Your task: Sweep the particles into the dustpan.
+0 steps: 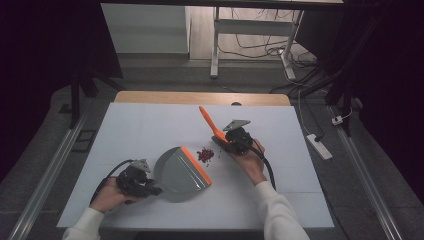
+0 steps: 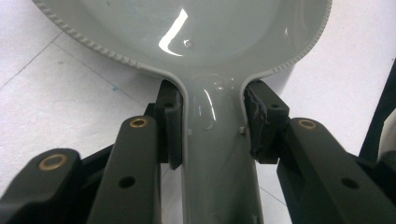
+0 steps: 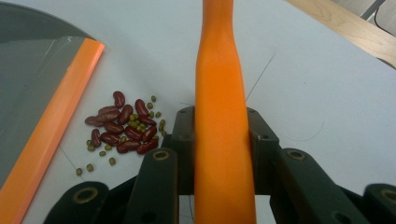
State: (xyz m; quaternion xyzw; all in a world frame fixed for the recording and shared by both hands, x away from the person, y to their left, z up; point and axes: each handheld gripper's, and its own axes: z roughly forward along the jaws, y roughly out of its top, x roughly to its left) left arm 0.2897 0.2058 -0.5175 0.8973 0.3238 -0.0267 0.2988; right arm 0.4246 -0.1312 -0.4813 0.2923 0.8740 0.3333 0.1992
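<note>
High view: 1 dustpan (image 1: 181, 175), 1 brush (image 1: 212, 124).

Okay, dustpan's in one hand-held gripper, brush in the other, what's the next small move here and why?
Probably sweep the brush toward the dustpan, pushing the beans onto its orange lip. The little pile lies on the table just short of that lip, and both handles are firmly clamped, the pan by the left hand-held gripper.
</note>
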